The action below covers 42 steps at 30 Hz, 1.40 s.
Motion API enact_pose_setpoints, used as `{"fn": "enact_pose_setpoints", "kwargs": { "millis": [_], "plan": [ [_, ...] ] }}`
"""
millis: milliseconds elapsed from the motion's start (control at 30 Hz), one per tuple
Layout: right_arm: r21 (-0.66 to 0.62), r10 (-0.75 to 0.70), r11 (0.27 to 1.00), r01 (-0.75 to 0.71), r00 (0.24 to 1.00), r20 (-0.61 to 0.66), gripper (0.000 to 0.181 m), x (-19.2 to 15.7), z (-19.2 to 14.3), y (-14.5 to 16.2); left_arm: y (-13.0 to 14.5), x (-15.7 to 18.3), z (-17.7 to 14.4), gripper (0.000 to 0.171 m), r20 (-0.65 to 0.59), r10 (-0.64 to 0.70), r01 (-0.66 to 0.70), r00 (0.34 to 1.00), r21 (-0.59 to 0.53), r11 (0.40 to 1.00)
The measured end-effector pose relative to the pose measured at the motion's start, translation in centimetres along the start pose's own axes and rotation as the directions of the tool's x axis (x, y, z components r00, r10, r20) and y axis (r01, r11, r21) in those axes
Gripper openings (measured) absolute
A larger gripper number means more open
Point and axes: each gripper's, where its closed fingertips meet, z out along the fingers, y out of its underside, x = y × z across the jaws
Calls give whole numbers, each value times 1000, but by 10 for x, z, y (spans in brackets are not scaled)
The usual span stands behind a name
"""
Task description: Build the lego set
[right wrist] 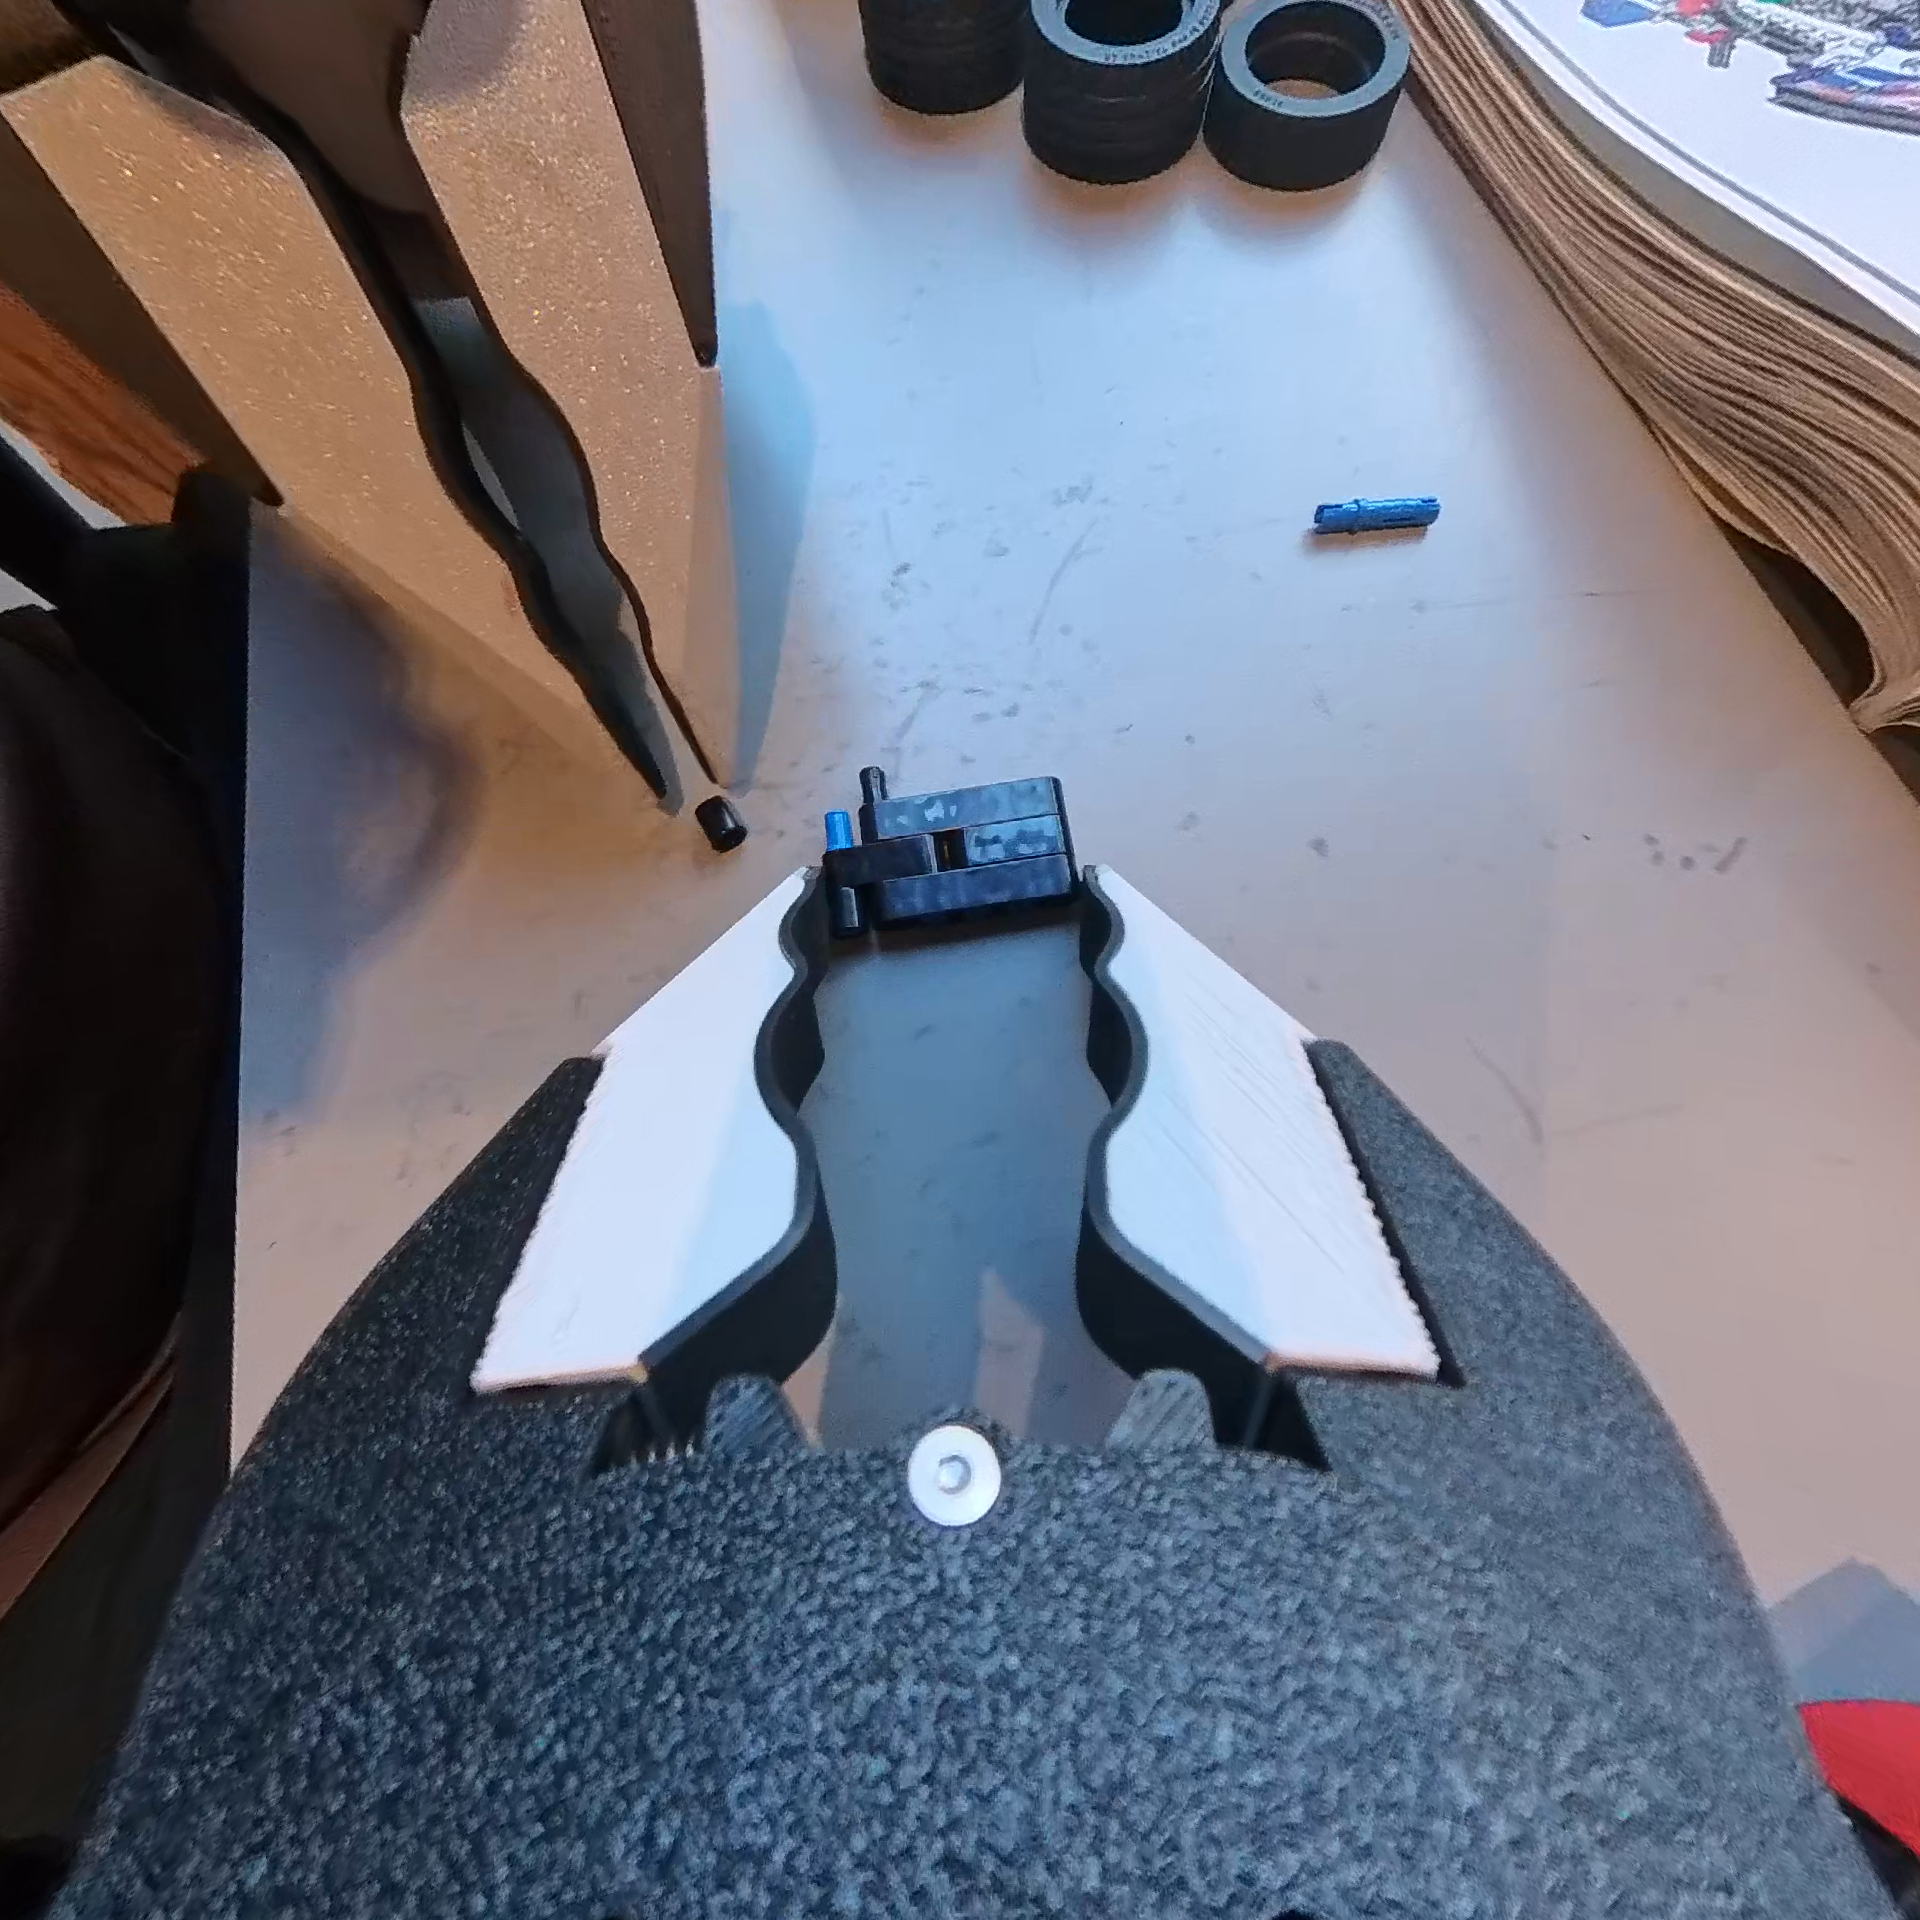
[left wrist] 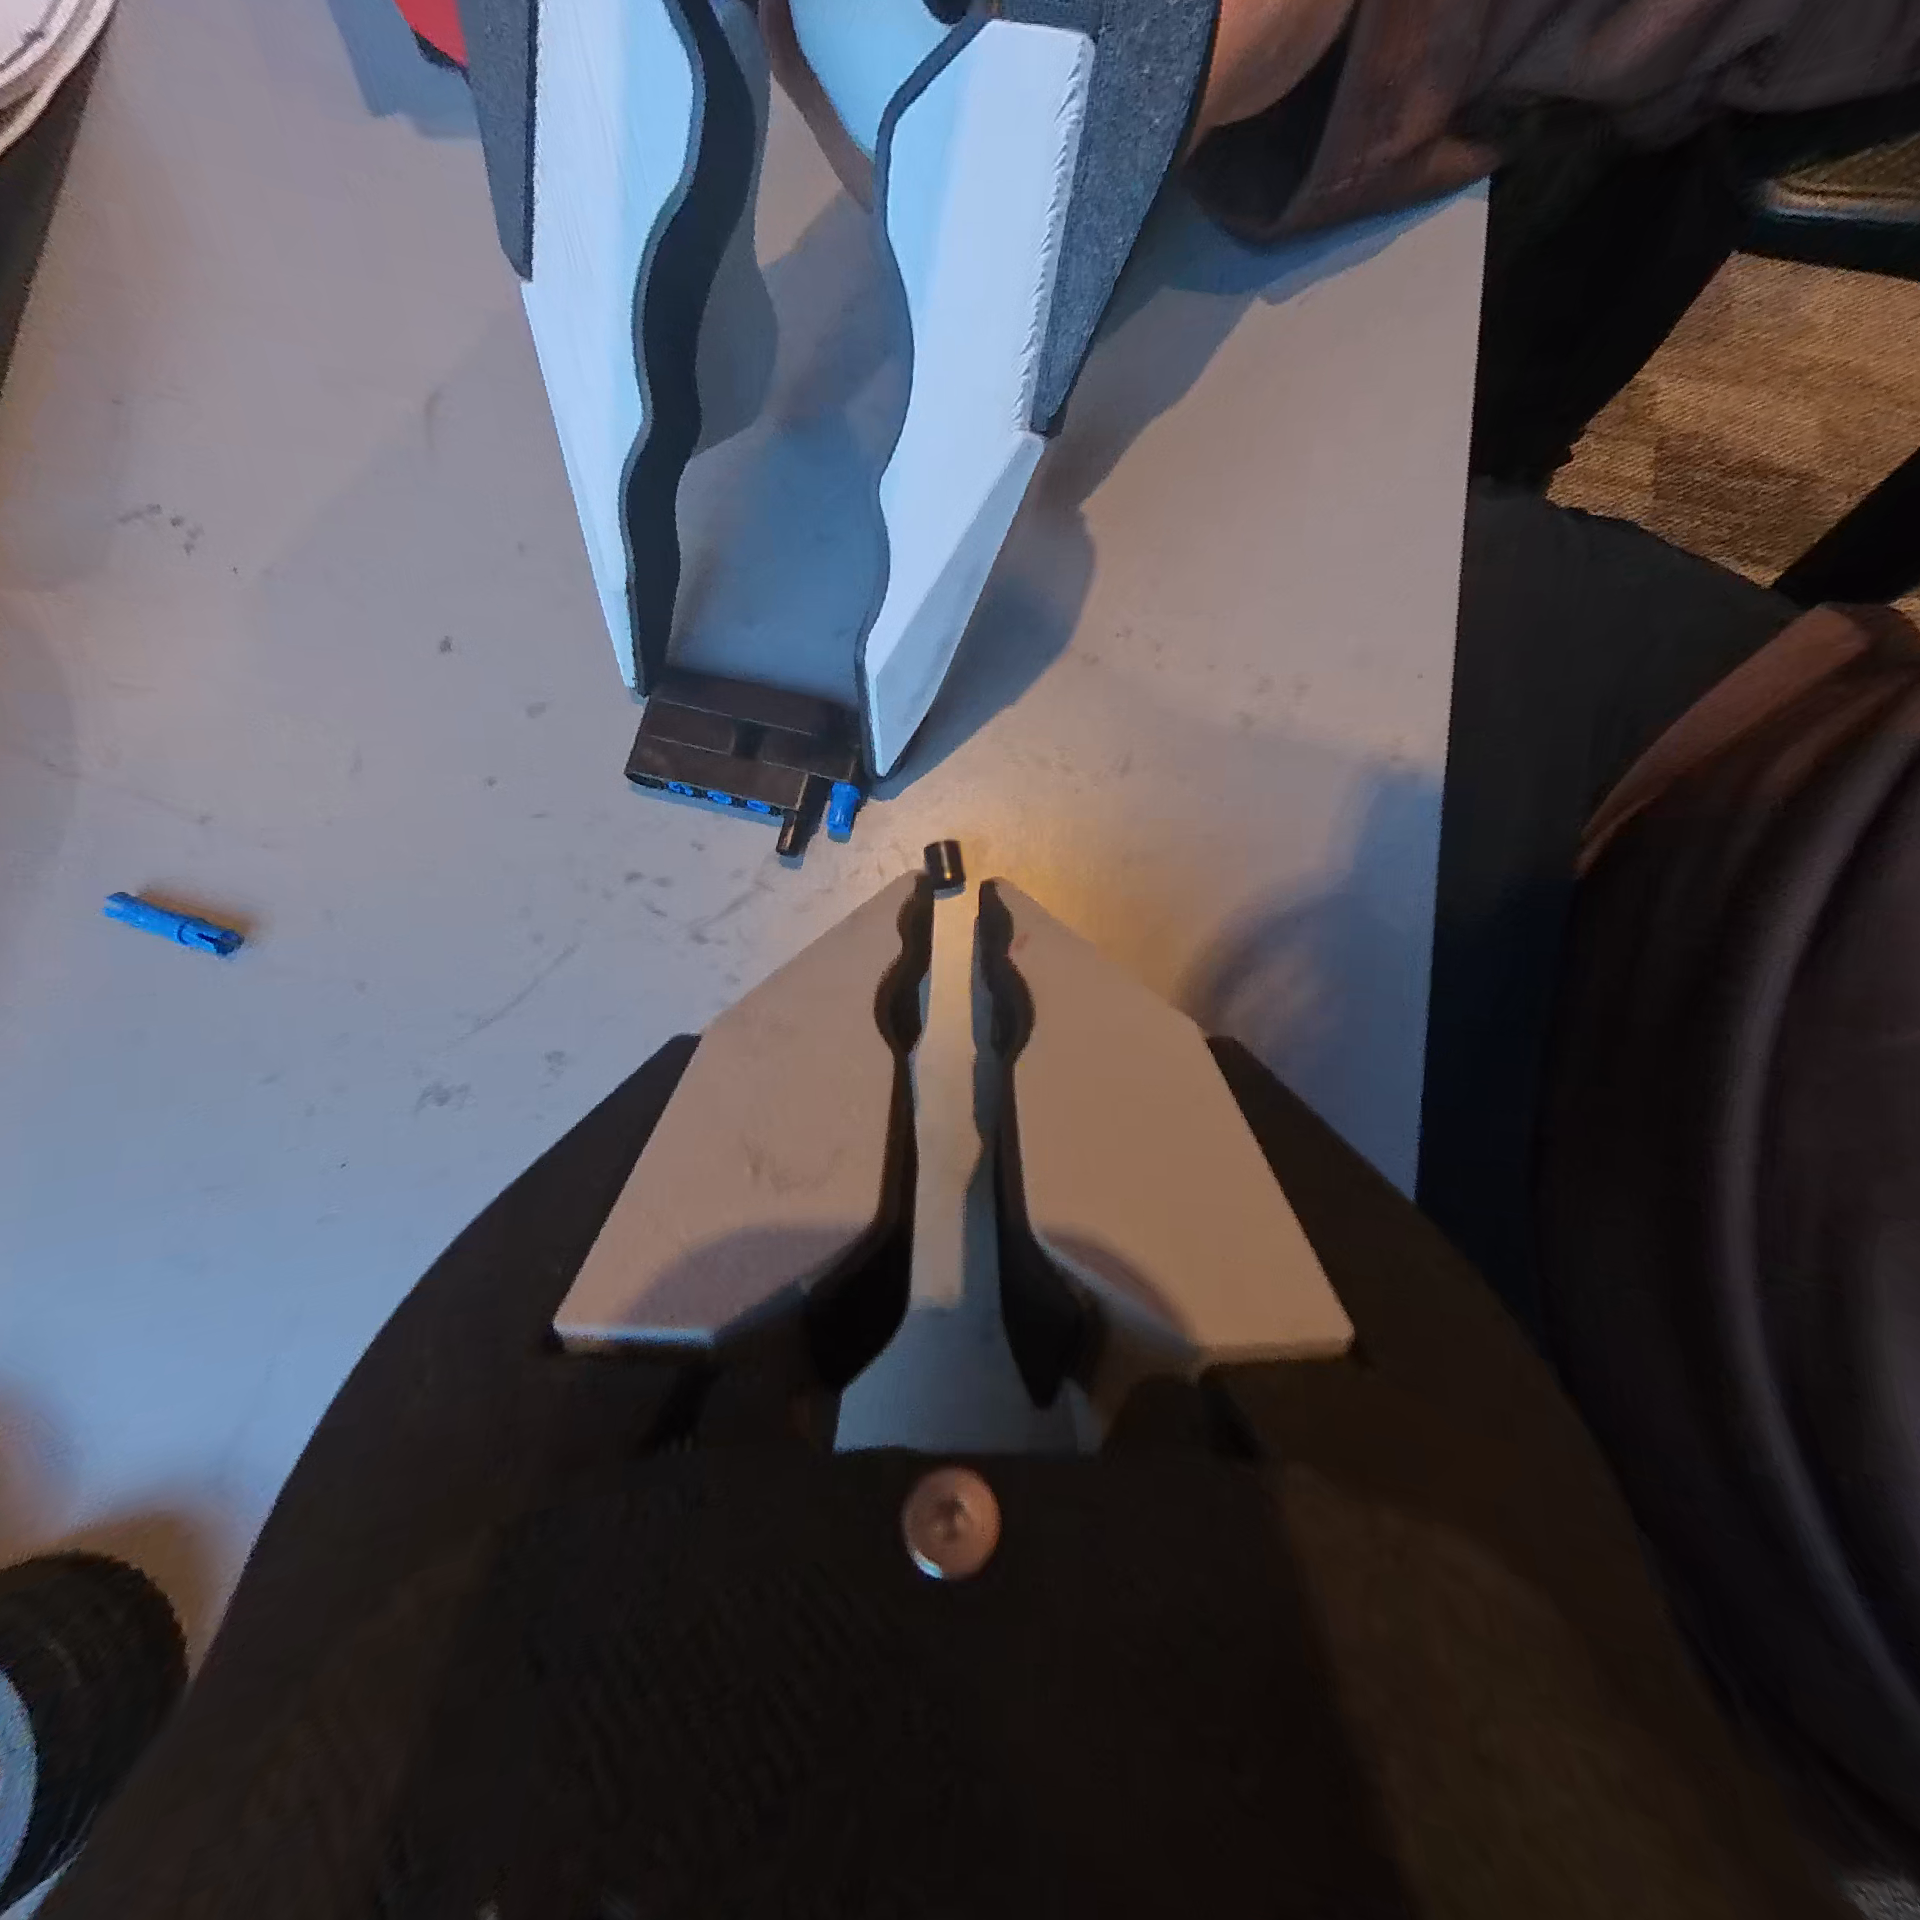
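Observation:
A small black Lego assembly with blue pins rests on the white table. My right gripper is shut on it, one fingertip on each side. The same shows in the left wrist view, with the right gripper on the assembly. A tiny black bush lies on the table just beyond the tips of my left gripper. Its jaws stand a narrow gap apart and hold nothing. In the right wrist view the bush lies beside the left gripper.
A loose blue pin lies to the left, also in the right wrist view. Black tyres stand at the far edge. A thick booklet lies to the right. The table edge runs close by. A sleeve is above. It is some 10 centimeters from my right tips to the loose blue pin. Look for it in the right wrist view too.

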Motion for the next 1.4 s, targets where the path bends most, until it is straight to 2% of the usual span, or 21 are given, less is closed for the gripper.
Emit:
{"fn": "enact_pose_setpoints", "kwargs": {
  "millis": [433, 600, 733, 967, 1100, 1200, 1400],
  "plan": [
    [0, -4, 1000, 4, 1000, -2, 49, 0, 0, 0, -1, 1, 9, 8, 35, 28, -26, 999, -36, 999],
    [0, -5, 1000, 5, 1000, -1, 49, -1, 0, 0, -6, 1, 4, 10, 37, -8, 9, 999, -15, 1000],
    [0, -3, 1000, 3, 1000, 1, 49, -1, 0, 0, -12, 8, 1, 22, 23, -87, 87, 996, -12, 996],
    [0, -5, 1000, 5, 1000, -2, 49, -1, 0, 1, -12, 13, 12, 20, 61, -141, 142, 988, -22, 990],
    [0, -6, 1000, 6, 1000, -2, 49, -1, -1, 1, -13, 15, 17, 15, 104, -107, 111, 989, -34, 993],
    [0, -7, 1000, 7, 1000, -1, 49, -2, -1, 1, -10, 15, 21, 5, 122, -87, 94, 989, -53, 994],
    [-1, -14, 1000, 14, 1000, 6, 49, -4, -3, 3, -7, 11, 17, 5, 130, -52, 60, 990, -58, 996]
  ]
}}
